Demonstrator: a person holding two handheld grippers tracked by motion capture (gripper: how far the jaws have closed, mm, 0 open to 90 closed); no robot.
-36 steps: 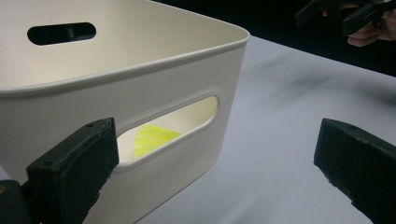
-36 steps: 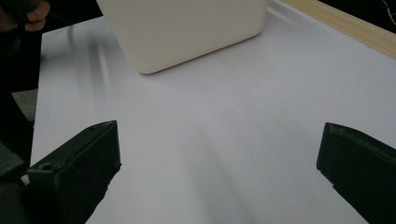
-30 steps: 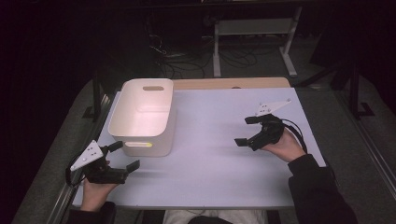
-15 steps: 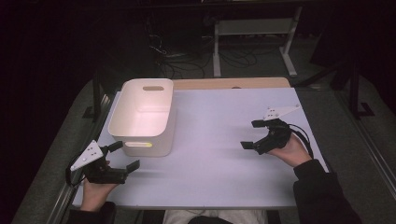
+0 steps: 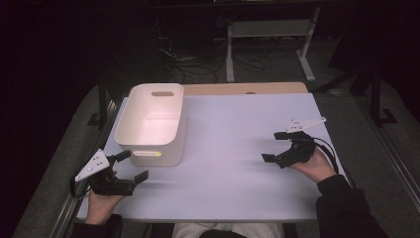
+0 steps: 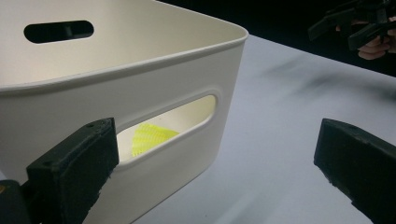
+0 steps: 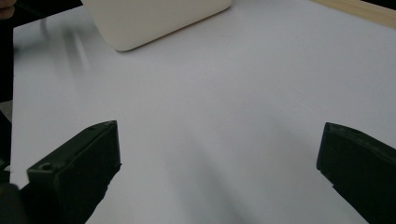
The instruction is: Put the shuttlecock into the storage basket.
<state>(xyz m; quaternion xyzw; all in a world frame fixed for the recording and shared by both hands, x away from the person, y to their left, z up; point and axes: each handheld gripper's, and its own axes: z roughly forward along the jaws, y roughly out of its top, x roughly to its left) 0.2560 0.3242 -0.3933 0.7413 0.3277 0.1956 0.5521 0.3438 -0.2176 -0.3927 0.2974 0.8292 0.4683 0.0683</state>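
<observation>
While both grippers hang with jaws spread and empty, the white plastic bin (image 5: 151,124) stands just beyond the left gripper (image 5: 130,168), its handle slot showing something yellow (image 6: 149,136) inside; the right gripper (image 5: 277,147) is well apart from it.

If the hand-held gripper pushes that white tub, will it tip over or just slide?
The white plastic tub would probably slide, not tip: it looks wide and low, on a smooth table. It likely weighs little, since just something small and yellow shows through its handle slot. Its walls look stiff, so it should keep its shape.
</observation>
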